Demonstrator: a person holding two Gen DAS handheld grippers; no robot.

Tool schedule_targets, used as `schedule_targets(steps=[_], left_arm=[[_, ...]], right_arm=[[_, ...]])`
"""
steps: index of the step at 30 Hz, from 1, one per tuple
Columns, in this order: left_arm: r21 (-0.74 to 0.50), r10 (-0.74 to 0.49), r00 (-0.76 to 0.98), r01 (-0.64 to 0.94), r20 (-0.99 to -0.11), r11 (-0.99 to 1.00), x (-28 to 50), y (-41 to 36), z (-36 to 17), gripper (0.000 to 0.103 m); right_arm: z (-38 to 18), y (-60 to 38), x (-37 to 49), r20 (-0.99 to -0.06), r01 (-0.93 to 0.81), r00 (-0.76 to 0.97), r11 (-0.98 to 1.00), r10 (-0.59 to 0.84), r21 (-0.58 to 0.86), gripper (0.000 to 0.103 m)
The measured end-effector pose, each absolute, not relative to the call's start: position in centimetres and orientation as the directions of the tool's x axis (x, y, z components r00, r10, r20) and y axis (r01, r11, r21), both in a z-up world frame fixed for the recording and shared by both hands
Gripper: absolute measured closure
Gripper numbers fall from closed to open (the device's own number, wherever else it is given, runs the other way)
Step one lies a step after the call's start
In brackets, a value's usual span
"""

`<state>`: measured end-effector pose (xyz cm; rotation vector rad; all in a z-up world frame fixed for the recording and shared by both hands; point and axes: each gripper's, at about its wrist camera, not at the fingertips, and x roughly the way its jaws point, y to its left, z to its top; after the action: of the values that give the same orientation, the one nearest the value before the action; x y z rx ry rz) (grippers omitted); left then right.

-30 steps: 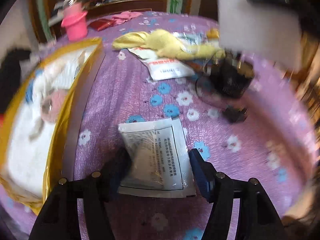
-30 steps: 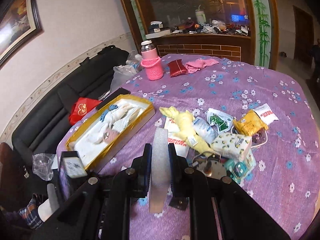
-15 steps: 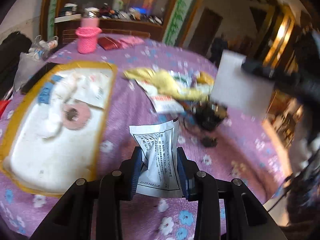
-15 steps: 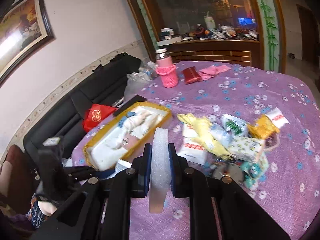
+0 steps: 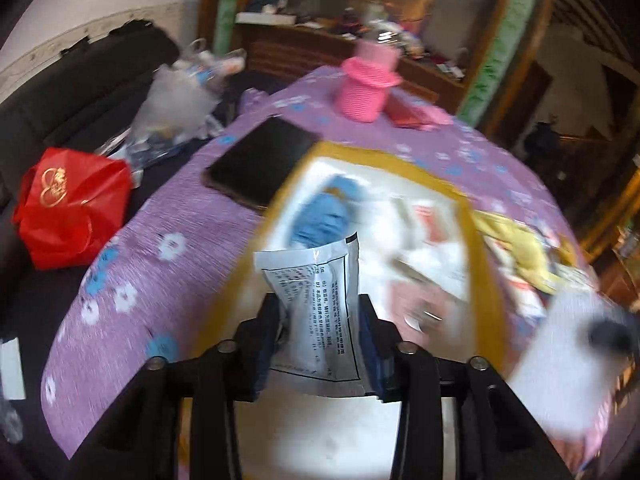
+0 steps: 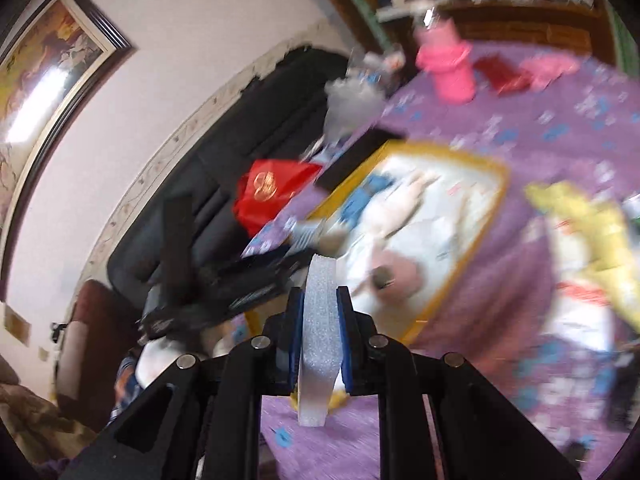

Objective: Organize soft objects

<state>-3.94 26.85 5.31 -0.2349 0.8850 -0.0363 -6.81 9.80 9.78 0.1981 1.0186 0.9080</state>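
Note:
My left gripper (image 5: 320, 332) holds a white printed packet (image 5: 316, 288) upright between its blue pads, above the near end of the gold-rimmed box (image 5: 472, 240); its jaws are opening slightly with the packet still between them. Inside the box lie a blue cloth (image 5: 328, 212) and pale soft items. My right gripper (image 6: 319, 300) is shut on a white foam sheet (image 6: 314, 392), edge-on, near the box's front corner (image 6: 460, 276). The foam sheet (image 5: 560, 360) shows blurred at the right of the left wrist view. Both views are motion-blurred.
A pink flask (image 5: 368, 88), a black flat case (image 5: 260, 160) and a yellow cloth (image 5: 520, 248) among loose packets lie on the purple flowered tablecloth (image 5: 168, 240). A red bag (image 5: 68, 208) and a clear plastic bag (image 5: 180, 96) rest on the dark sofa beyond the table edge.
The left gripper closed on the packet, lifted it off the cloth and swung it left over the box. The right gripper, still gripping the foam sheet, swung left and down toward the box.

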Motion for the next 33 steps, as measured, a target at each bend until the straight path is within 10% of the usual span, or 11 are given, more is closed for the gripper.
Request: schedule_targets(steps=[11, 19, 25, 33], left_arm=[[-0.374, -0.248, 0.615, -0.082, -0.749, 0.924, -3.0, 28.4, 3.9, 0.05], [-0.305, -0.191, 0.698, -0.041, -0.691, 0.952, -6.8, 28.4, 6.9, 0.045], [-0.291, -0.179, 0.648, -0.07, -0.741, 0.954, -5.0, 28.9, 5.6, 0.045], [-0.59, -0.453, 0.555, -0.087, -0.698, 0.803, -1.6, 31.6, 3.1, 0.037]], right_arm=[[4.4, 16.2, -5.5, -0.816, -0.599, 0.259, 0.748, 0.517, 0.284, 0.079], [7.9, 12.6, -6.1, -0.749, -0.6, 0.371, 0.757, 0.549, 0.258, 0.044], [10.1, 6.3, -7.5, -0.707, -0.546, 0.48, 0.807, 0.52, 0.224, 0.043], [11.7, -3.3, -9.7, -0.648, -0.442, 0.588, 0.863, 0.484, 0.243, 0.04]])
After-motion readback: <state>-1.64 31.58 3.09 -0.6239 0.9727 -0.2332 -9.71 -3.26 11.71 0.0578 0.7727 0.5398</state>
